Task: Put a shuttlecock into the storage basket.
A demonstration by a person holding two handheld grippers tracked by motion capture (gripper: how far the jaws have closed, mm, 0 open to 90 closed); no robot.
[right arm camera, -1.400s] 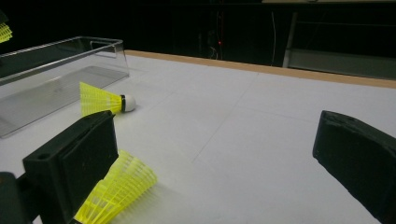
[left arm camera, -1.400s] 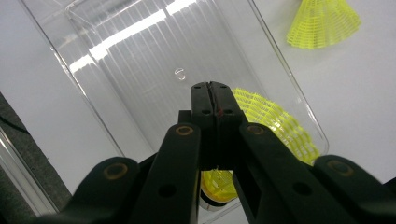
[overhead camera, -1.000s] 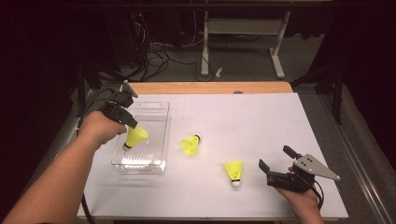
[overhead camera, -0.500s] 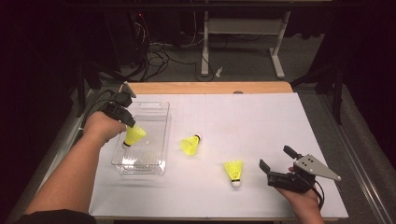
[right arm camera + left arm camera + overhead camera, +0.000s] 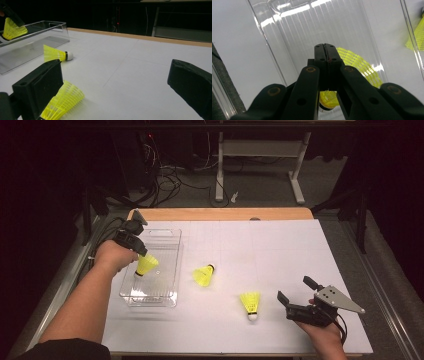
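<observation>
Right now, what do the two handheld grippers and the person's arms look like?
Both are black two-jaw grippers. The left gripper has brass-coloured pivot screws on its arms and trails a dark cable. The right gripper carries a grey three-cornered plate with small dots. The forearms are bare; a dark sleeve shows at the left elbow.

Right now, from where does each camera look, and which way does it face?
High view: above the table's near edge, facing forward and down; both forearms, left gripper, right gripper.
Left gripper view: looks down into the clear bin; shut jaws pinch a yellow shuttlecock.
Right gripper view: low, level across the table; open jaws.
Shared: bin, held shuttlecock, middle shuttlecock.
</observation>
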